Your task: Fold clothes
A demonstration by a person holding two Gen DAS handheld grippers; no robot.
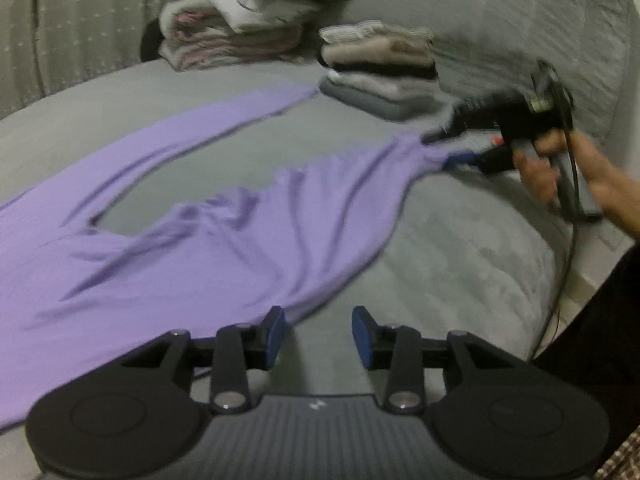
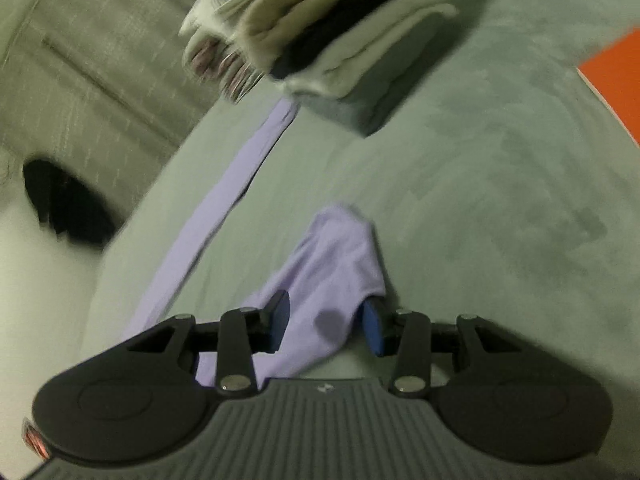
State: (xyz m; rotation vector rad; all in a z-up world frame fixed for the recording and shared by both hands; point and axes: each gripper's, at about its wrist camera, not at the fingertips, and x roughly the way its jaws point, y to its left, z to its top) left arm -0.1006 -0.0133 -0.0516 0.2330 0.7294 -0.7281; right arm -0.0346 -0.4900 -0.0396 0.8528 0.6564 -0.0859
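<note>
Purple trousers point(image 1: 240, 240) lie spread on the grey bed point(image 1: 460, 260), legs apart in a V. In the left wrist view my left gripper point(image 1: 319, 332) stands open at the waist end. The cloth's edge passes beside its left finger and only grey bed shows between the pads. My right gripper point(image 1: 440, 149), held by a hand point(image 1: 552, 168), is shut on the end of the near leg, which gathers to a point there. In the right wrist view that bunched leg end point(image 2: 336, 264) fills the gap of the right gripper point(image 2: 326, 326). The other leg point(image 2: 224, 200) runs flat toward the folded stack.
A stack of folded clothes point(image 1: 380, 72) sits on the bed just beyond the leg ends, also near the right gripper point(image 2: 328, 32). A larger pile of bedding point(image 1: 232, 28) lies farther back. An orange sheet point(image 2: 616, 80) is at the right edge. A cable point(image 1: 568, 248) hangs from the right gripper.
</note>
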